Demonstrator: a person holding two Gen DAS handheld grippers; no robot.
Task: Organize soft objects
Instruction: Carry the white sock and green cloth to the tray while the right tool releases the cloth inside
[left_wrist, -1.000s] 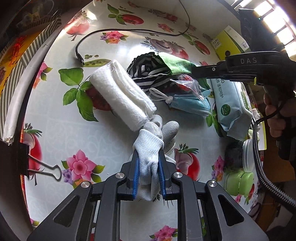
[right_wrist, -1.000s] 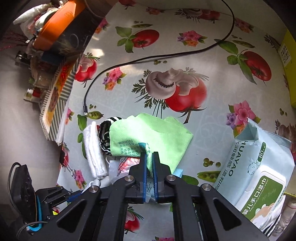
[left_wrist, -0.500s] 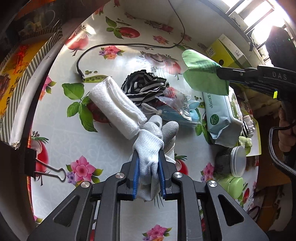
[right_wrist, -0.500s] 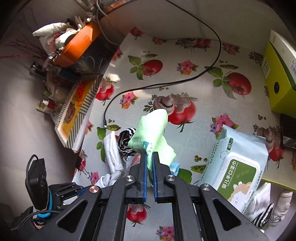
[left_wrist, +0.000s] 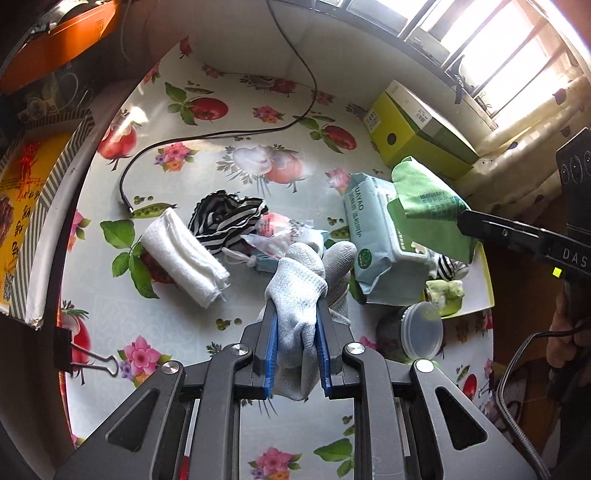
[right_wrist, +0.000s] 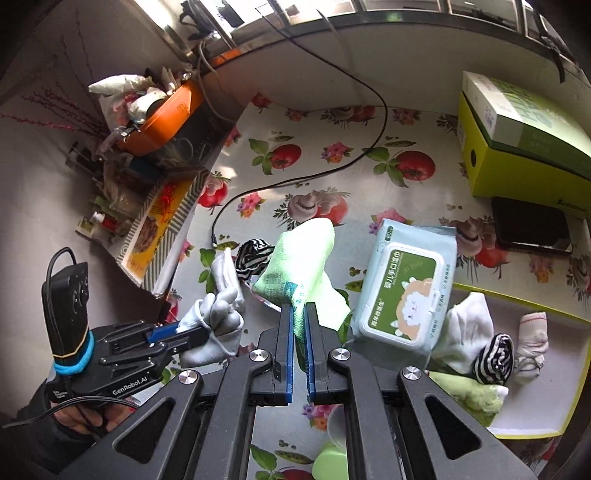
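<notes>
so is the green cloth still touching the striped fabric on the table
Apart. The left wrist view shows the green cloth lifted in the right gripper, hanging over the wipes pack, well clear of the striped fabric.

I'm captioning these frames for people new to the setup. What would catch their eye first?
First, the two loaded grippers: the left gripper clamps a grey knit work glove above the fruit-and-flower printed tablecloth, and the right gripper holds a green microfibre cloth aloft. Next, the pale blue wet-wipe pack beside the yellow-rimmed tray.
</notes>
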